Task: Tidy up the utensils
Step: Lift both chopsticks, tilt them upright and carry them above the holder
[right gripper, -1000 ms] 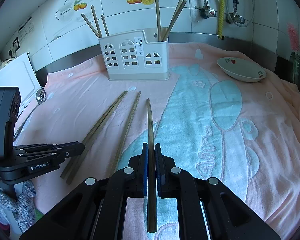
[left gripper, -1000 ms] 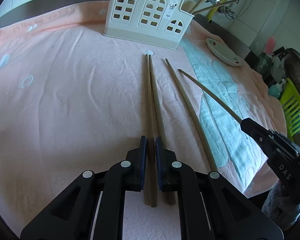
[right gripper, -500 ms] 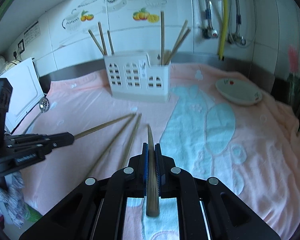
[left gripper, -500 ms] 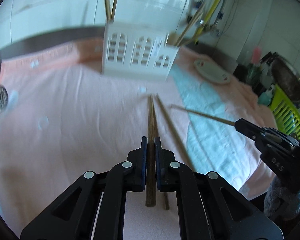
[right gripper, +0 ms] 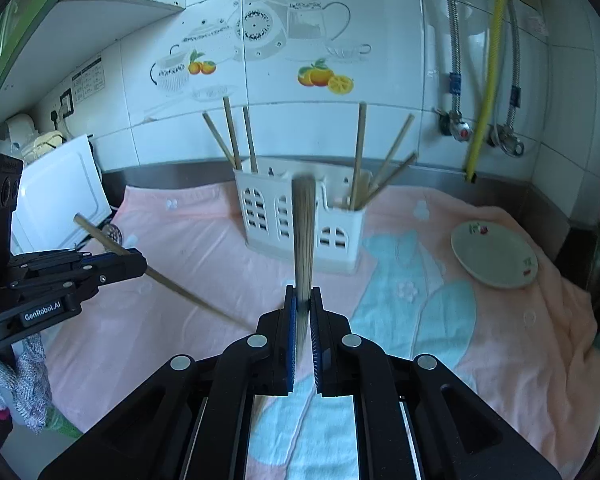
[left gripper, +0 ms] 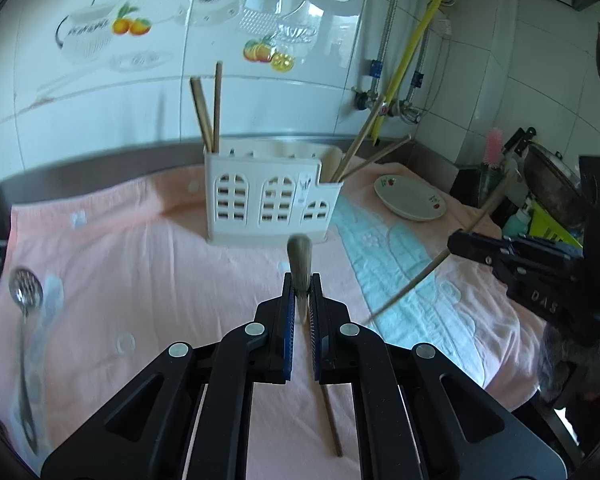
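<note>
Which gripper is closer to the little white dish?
Right. The right gripper is just left of the dish; the left gripper sits farther left, across the towel.

Two wooden chopsticks [left gripper: 299, 258] [right gripper: 304, 236] lifted, white holder [left gripper: 268, 204] behind

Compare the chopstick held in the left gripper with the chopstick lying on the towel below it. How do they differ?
The held chopstick is clamped between the fingers of the left gripper; the lying chopstick is free of any grip. The held chopstick is raised off the pink towel, tip toward the white holder; the lying chopstick rests flat on the towel. Both are thin brown sticks.
</note>
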Demonstrator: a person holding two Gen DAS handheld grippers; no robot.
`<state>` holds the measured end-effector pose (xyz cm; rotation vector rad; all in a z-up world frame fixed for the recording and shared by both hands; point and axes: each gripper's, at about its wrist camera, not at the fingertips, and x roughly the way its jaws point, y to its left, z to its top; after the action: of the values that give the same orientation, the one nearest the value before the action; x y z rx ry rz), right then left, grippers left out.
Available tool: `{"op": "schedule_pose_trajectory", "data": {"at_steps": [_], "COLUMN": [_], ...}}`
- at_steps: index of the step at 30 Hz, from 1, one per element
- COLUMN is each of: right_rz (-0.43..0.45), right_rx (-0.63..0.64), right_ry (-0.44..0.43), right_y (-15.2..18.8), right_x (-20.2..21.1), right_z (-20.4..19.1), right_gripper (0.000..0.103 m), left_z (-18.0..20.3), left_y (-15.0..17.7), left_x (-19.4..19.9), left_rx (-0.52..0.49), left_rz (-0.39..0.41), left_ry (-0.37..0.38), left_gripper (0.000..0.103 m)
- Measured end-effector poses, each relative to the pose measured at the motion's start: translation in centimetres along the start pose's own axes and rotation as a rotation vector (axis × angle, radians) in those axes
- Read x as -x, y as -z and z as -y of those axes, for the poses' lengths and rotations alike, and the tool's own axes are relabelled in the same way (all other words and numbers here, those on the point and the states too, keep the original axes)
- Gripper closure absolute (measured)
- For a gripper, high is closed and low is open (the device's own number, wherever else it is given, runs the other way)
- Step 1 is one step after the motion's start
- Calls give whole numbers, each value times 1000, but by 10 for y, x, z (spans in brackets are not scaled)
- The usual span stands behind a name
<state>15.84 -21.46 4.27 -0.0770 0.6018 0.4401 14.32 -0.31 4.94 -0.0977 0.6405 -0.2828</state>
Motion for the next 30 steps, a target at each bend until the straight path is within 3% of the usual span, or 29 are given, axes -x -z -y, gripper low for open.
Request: {"op": "schedule_pose_trajectory", "data": {"at_steps": [7,18,30], "right_rz": [14,103,103], "right_rx": [1,-33,-48], "right_ry": [-39,0,61], "right_y": [-58,-154,-183], "right_x": [0,-22,-62], "right_z": [14,33,48], "right_gripper": [96,96,96], "left_z": [-1,6,10], "left_y": [-36,-101,-180], "left_x": [1,15,15], "left_rx": [-39,-91,-134], "left_rz": [23,111,230], "left_ry": [-8,-21,-81], "left_gripper": [97,97,97]}}
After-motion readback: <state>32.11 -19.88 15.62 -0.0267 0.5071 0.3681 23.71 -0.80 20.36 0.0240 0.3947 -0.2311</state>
